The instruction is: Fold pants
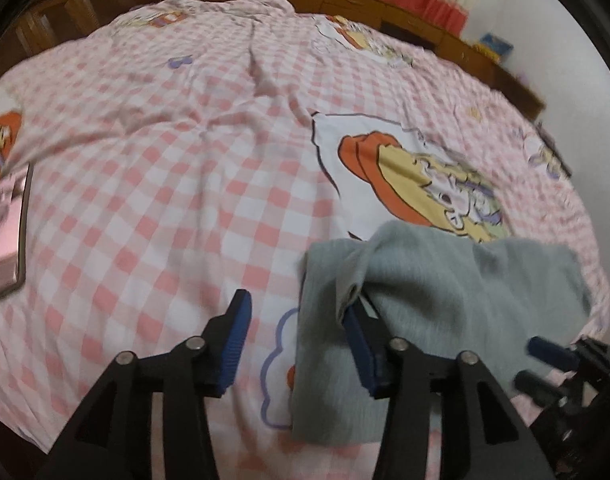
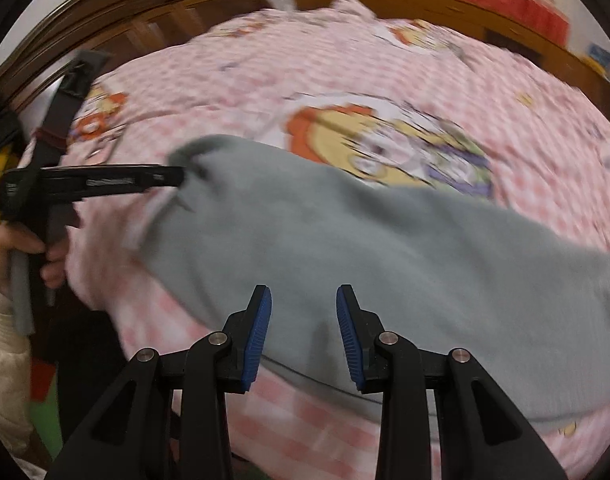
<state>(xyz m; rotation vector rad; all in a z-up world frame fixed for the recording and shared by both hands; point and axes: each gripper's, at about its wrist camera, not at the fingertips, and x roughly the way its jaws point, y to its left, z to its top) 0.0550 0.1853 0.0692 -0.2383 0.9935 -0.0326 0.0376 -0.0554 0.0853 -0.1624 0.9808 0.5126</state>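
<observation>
the grey pants lie across the pink-and-white checked bedsheet, filling the middle and right of the right wrist frame and the lower right of the left wrist frame, partly over a cartoon print of a figure in an orange hat.

the left gripper stands with its jaws apart; nothing is pinched between the blue pads, and only bedsheet shows in the gap. its right finger sits against the pants' edge, where a fold of cloth drapes over the tip. in the right wrist frame this same gripper reaches in from the left with a hand around its handle, its tip at the pants' upper-left corner.

the right gripper hovers with its jaws narrowly parted over the near edge of the pants, at lower centre; the cloth shows between the pads but they do not press on it.

a tablet-like device lies at the left edge of the sheet. no container is in view.
</observation>
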